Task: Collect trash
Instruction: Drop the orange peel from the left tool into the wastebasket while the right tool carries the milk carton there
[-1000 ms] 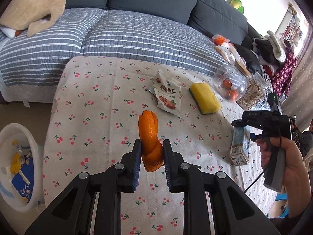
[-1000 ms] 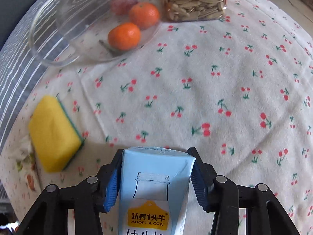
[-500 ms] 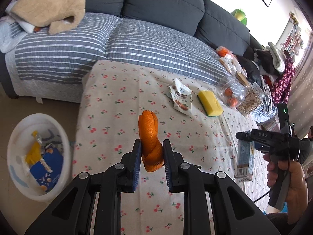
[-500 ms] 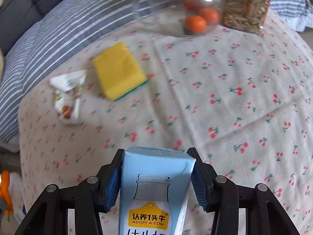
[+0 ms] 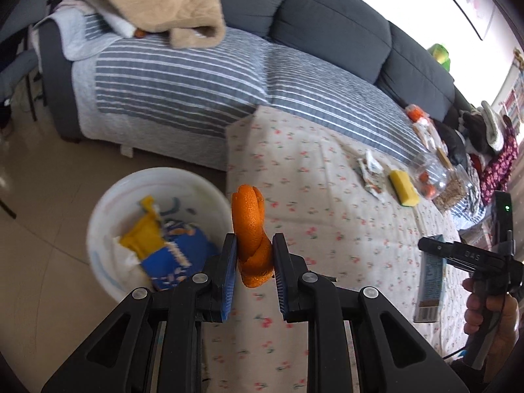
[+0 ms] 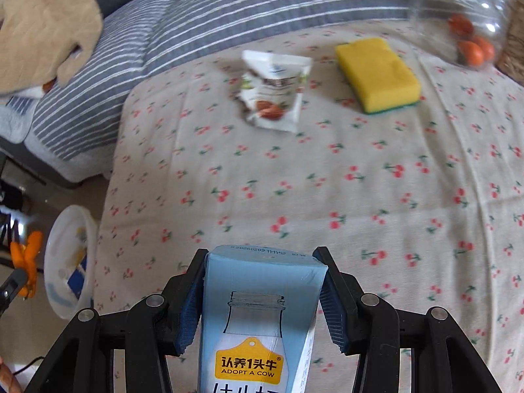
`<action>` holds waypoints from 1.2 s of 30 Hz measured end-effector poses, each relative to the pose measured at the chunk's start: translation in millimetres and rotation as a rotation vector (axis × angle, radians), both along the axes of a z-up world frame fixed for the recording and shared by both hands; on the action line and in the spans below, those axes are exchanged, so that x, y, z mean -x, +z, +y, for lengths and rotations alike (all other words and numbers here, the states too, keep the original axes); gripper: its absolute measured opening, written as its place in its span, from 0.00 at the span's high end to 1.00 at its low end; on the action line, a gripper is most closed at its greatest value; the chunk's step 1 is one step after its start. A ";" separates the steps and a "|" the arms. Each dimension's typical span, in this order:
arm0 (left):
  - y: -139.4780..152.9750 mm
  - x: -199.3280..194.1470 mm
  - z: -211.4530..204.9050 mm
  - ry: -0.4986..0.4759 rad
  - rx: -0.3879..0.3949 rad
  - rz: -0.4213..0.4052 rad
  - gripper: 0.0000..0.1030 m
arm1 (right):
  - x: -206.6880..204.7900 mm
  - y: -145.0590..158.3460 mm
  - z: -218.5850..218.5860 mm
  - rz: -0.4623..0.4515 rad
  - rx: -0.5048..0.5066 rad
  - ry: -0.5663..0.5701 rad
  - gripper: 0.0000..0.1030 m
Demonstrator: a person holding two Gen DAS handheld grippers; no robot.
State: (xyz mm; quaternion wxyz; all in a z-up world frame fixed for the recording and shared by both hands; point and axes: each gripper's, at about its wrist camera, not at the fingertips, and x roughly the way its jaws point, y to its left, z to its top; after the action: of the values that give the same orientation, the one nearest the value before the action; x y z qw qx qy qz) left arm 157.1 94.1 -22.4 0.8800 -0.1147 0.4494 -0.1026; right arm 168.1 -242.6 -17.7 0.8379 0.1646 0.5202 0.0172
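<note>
My left gripper point(image 5: 252, 271) is shut on a curl of orange peel point(image 5: 249, 226), held just right of a white trash bin point(image 5: 108, 222) on the floor with yellow and blue wrappers inside. In the right wrist view that bin point(image 6: 64, 262) sits at the table's left end, with the orange peel point(image 6: 28, 255) beside it. My right gripper point(image 6: 262, 298) is shut on a light blue milk carton point(image 6: 258, 321), above the cherry-print tablecloth point(image 6: 327, 180). The same milk carton point(image 5: 430, 285) shows at the right of the left wrist view. A snack wrapper point(image 6: 273, 93) lies on the cloth.
A yellow sponge point(image 6: 378, 73) lies right of the wrapper, then a clear jar point(image 6: 465, 29) holding small oranges. A striped sofa cover point(image 5: 183, 85) runs behind the table, with a beige blanket point(image 5: 157, 3) on it. A hand point(image 5: 491, 321) grips the right tool.
Both grippers swung left toward the bin, each still holding its item. The bin now lies right beside the orange peel, and the jar has slid to the right wrist view's far corner.
</note>
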 end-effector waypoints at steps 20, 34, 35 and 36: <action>-23.8 0.1 58.1 0.139 -0.158 0.068 0.07 | 3.3 -2.6 68.4 -0.048 0.024 0.145 0.46; -30.0 30.3 98.5 0.160 -0.263 0.125 0.05 | -16.9 3.2 171.2 -0.118 -0.001 0.258 0.46; -30.7 31.9 104.3 0.169 -0.256 0.128 0.05 | -21.1 3.7 180.0 -0.123 -0.002 0.264 0.46; -31.2 33.9 109.0 0.176 -0.251 0.130 0.05 | -24.9 3.8 187.7 -0.128 -0.003 0.269 0.46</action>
State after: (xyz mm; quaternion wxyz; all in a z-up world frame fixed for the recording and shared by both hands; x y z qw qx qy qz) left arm 123.3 203.2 -53.6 0.8620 -0.0491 0.5029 0.0397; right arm 193.0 -54.9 -13.9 0.8592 0.0933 0.4831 0.1403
